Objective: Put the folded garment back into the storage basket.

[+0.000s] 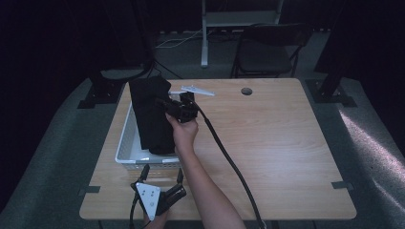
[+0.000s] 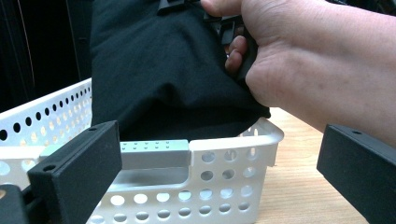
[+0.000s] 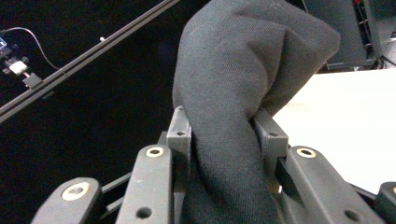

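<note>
Nearest us, left tongs [image 1: 162,177] rest on the surface [image 1: 286,143], jaws apart, holding nothing, likely parked as a spare. Beyond them, the white basket [image 1: 125,143]. Right tongs [image 1: 163,102] are clamped on the black cloth [image 1: 152,114], which hangs down into the basket; we judge it's being lifted or lowered.

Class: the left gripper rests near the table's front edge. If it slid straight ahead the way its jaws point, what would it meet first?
Probably the white perforated basket: the left gripper, jaws open, faces its near wall head-on.
</note>
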A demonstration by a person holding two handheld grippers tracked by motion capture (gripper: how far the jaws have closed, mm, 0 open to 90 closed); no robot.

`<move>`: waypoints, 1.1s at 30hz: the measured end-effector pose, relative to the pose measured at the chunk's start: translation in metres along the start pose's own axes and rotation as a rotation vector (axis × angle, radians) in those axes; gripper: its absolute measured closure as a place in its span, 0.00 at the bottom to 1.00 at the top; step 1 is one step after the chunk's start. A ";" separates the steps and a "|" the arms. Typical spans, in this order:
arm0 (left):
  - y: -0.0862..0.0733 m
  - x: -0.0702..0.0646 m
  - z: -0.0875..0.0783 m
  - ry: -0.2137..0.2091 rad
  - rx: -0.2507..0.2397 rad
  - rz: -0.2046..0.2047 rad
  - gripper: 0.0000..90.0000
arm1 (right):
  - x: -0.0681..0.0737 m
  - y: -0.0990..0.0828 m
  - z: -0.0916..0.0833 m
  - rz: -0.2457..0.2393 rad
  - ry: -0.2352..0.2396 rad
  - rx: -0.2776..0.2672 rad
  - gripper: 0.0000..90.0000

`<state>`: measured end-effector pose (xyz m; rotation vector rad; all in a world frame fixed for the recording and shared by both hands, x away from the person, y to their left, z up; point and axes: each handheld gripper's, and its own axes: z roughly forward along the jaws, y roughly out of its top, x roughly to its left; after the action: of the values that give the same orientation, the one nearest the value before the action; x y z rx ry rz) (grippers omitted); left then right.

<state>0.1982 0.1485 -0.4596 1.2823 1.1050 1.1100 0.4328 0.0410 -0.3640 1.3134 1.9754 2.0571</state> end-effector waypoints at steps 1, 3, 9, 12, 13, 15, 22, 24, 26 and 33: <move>0.000 0.000 0.000 -0.001 -0.001 0.001 0.01 | 0.000 0.000 0.000 0.009 0.003 -0.001 0.73; 0.000 0.000 0.000 -0.001 -0.001 0.002 0.01 | 0.000 -0.001 0.000 0.012 0.014 -0.005 0.73; 0.000 0.000 0.000 0.001 0.001 -0.002 0.01 | 0.004 -0.001 0.002 0.040 0.076 -0.037 0.73; 0.000 0.000 0.000 0.001 0.002 -0.004 0.01 | 0.002 -0.003 0.004 0.050 0.100 -0.042 0.73; 0.000 0.000 0.000 0.000 0.002 -0.005 0.01 | 0.001 -0.003 0.005 0.044 0.088 -0.035 0.73; 0.000 0.000 0.000 0.001 0.001 -0.004 0.01 | -0.002 -0.006 0.007 0.051 0.071 -0.016 0.73; 0.000 0.001 0.000 0.001 0.003 -0.005 0.01 | -0.007 -0.009 0.009 0.076 -0.030 0.035 0.73; 0.000 0.000 0.000 0.000 0.002 -0.004 0.01 | -0.008 -0.009 0.010 0.080 -0.053 0.058 0.72; 0.000 0.000 0.000 0.000 0.001 -0.003 0.01 | -0.009 -0.009 0.010 0.087 -0.075 0.085 0.72; 0.000 0.000 0.000 0.000 0.003 -0.002 0.01 | -0.011 -0.008 0.015 0.083 -0.085 0.162 0.68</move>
<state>0.1985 0.1486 -0.4595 1.2835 1.1078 1.1077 0.4437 0.0492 -0.3786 1.5092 2.1243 1.8726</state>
